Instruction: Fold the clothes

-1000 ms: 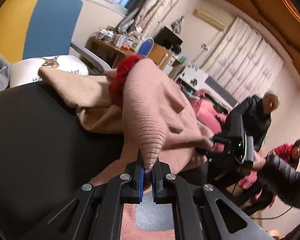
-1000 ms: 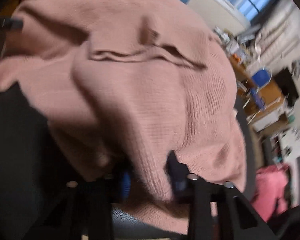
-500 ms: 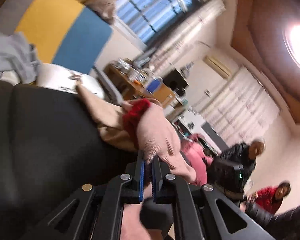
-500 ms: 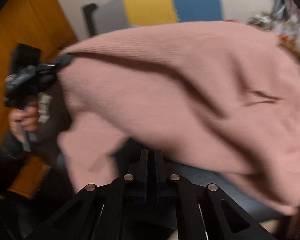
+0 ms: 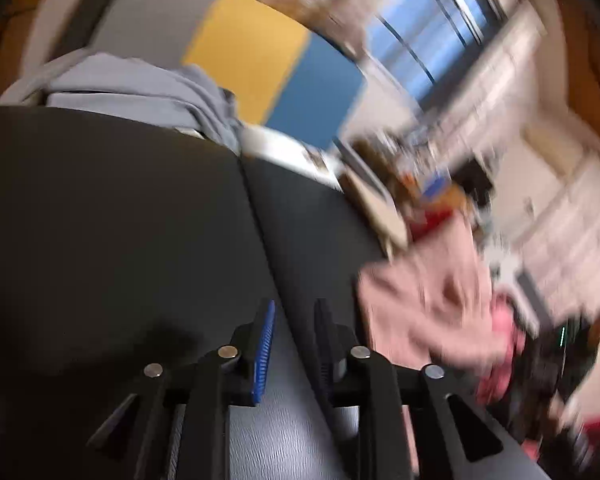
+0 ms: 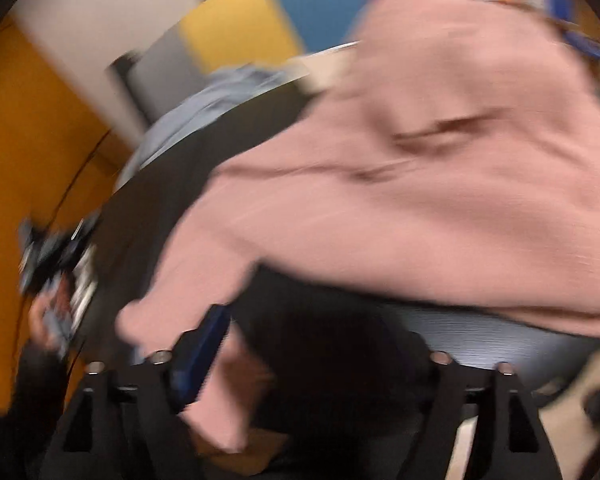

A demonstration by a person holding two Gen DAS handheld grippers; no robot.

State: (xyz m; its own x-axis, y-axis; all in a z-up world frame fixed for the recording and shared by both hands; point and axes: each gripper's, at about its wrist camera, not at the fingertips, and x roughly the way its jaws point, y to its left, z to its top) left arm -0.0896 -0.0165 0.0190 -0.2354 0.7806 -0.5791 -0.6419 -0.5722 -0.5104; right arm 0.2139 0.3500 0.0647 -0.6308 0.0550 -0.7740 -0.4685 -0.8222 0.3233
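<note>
A pink knitted sweater (image 6: 440,184) lies spread over the black table (image 6: 172,184), filling most of the right wrist view; a sleeve end hangs over my right gripper's left finger (image 6: 198,356). My right gripper (image 6: 300,360) is open, its jaws wide apart, with the sweater loose in front of it. In the left wrist view the sweater (image 5: 428,304) is a blurred heap to the right. My left gripper (image 5: 294,340) is open and empty over the black table (image 5: 120,220). Both views are motion-blurred.
A grey garment (image 5: 140,88) lies at the table's far edge, also in the right wrist view (image 6: 204,100). A white item (image 5: 288,152) sits beside it. A yellow-and-blue panel (image 5: 280,64) stands behind. A cluttered desk (image 5: 420,184) and people (image 5: 572,356) are at right.
Both grippers were shut on the pink sweater; both have opened and let go. The sweater has dropped onto the table. The left gripper has swung left, away from it.
</note>
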